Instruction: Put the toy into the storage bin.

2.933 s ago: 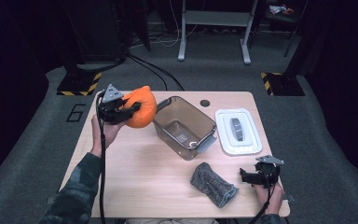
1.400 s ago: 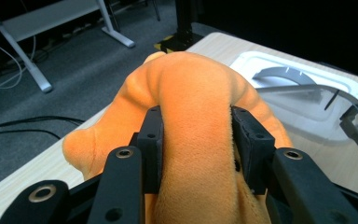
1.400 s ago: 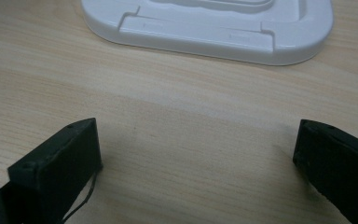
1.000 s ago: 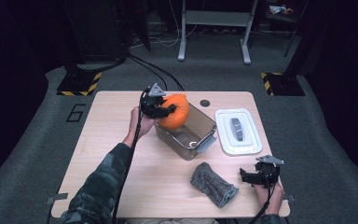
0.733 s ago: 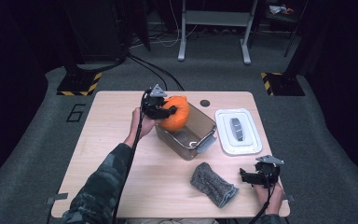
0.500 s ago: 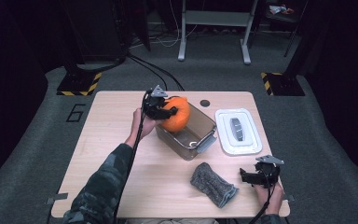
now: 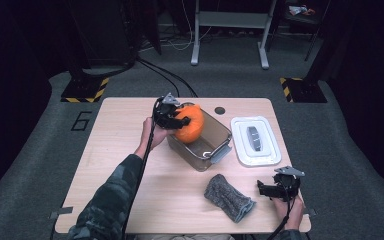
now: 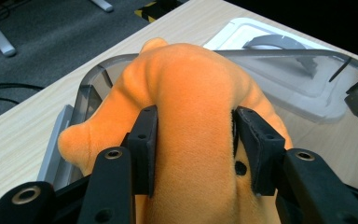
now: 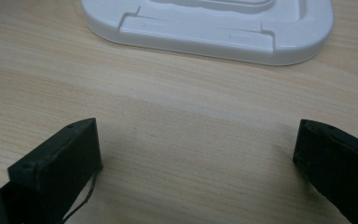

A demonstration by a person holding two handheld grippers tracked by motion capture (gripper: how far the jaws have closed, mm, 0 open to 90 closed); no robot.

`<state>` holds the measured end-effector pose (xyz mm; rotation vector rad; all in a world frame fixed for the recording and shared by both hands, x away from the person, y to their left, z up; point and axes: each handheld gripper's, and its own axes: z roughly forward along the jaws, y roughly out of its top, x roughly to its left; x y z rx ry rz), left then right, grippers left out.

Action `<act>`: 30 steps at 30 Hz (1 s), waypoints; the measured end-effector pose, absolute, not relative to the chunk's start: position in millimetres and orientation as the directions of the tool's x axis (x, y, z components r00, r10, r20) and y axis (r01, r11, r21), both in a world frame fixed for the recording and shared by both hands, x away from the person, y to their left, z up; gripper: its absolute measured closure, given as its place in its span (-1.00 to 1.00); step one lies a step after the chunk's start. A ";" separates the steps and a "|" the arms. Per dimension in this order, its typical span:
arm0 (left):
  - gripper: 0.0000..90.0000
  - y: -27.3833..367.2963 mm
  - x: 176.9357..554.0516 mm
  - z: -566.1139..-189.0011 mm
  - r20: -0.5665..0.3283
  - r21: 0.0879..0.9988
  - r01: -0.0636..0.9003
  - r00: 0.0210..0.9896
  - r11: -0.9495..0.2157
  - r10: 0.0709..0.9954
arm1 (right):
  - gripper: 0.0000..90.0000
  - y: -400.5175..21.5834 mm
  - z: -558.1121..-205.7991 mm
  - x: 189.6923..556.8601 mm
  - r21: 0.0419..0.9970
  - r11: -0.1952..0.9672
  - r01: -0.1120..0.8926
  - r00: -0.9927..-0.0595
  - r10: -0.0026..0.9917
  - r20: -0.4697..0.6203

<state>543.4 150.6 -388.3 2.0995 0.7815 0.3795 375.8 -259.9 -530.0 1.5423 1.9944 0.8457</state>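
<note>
An orange plush toy (image 7: pixel 190 124) hangs at the far left end of a clear plastic bin (image 7: pixel 215 150), partly inside its rim. My left gripper (image 7: pixel 177 120) is shut on it. In the left gripper view both black pads (image 8: pixel 144 140) press into the plush toy (image 8: pixel 191 84) above the bin (image 8: pixel 307 53). My right gripper (image 7: pixel 266 190) rests near the table's front right edge. Its jaws stand wide open over bare wood in the right gripper view (image 9: pixel 196 149), with the white lid (image 9: pixel 205 23) just beyond them.
The white lid (image 7: pixel 255 141), with a grey handle, lies to the right of the bin. A grey cloth (image 7: pixel 227 197) lies crumpled in front of the bin, left of my right gripper. A small dark disc (image 7: pixel 220 110) sits near the far edge.
My left gripper has carried the plush toy from left of the bin to its far left end and has eased it down a little. The right gripper has not moved.
</note>
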 end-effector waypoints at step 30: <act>-0.02 143.7 550.1 -398.4 -0.059 0.731 0.479 0.754 -0.485 0.655 | -1.00 -259.8 -530.0 375.8 0.719 0.175 0.672 -0.252 0.968 0.000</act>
